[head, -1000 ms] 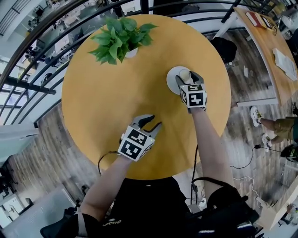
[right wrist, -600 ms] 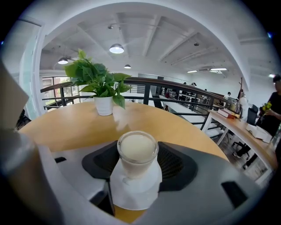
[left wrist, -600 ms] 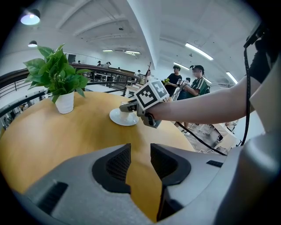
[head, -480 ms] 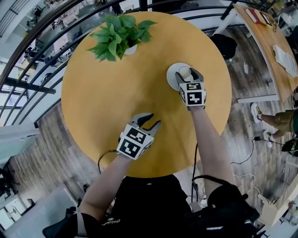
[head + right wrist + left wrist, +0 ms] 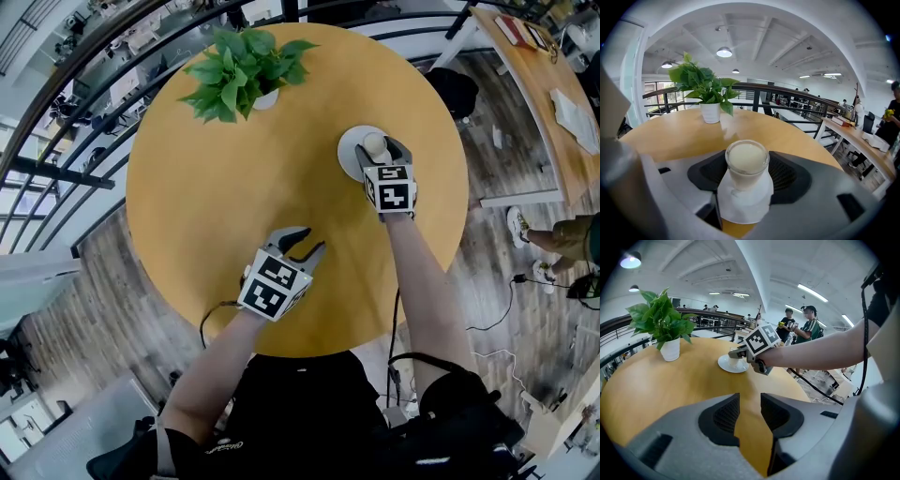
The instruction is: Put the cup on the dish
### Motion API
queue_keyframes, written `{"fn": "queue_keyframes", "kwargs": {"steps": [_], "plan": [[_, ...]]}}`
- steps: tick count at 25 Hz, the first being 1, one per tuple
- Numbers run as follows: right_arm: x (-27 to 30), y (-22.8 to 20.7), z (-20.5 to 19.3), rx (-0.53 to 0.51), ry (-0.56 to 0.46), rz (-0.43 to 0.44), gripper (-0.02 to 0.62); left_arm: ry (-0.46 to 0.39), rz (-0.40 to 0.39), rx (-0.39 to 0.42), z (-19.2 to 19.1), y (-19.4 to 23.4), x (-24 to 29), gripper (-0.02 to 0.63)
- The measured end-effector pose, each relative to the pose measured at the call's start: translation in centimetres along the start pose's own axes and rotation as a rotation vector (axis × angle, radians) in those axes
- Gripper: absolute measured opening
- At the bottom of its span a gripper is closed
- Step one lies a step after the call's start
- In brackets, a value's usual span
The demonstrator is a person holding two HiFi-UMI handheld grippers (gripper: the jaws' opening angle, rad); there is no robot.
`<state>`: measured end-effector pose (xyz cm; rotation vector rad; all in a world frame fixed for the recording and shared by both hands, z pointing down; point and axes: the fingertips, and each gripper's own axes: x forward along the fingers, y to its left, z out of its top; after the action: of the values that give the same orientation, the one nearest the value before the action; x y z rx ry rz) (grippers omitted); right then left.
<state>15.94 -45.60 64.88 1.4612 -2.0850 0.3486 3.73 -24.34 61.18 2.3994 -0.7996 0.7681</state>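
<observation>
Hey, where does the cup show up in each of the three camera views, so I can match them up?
Head view: cup right of centre, on the dish, at the right gripper tips.
Left gripper view: cup upper middle, partly behind that gripper.
Right gripper view: cup at centre, between the jaws.
Shared landmark: potted plant, left of the cup in all three.

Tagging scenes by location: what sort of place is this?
Probably an open-plan office mezzanine: a round wooden table with a potted plant beside a black railing over a lower floor, and a long desk with papers nearby.
</observation>
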Motion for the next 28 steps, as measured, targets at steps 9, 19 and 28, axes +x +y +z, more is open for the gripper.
{"fn": "queue_keyframes", "kwargs": {"steps": [9, 19, 28], "plan": [[0.0, 0.0, 0.2, 0.020, -0.005, -0.010, 0.298, 0.013, -0.001, 0.004, -0.5, 0.0, -0.5, 0.143], [-1.0, 0.4, 0.3, 0.011, 0.005, -0.006, 0.298, 0.010, -0.007, 0.012, -0.7, -0.5, -0.8, 0.143], [-4.4, 0.0, 2.8, 0.007, -0.044, -0.023, 0.298, -0.017, -0.004, 0.052, 1.0, -1.1, -1.8, 0.143]]}}
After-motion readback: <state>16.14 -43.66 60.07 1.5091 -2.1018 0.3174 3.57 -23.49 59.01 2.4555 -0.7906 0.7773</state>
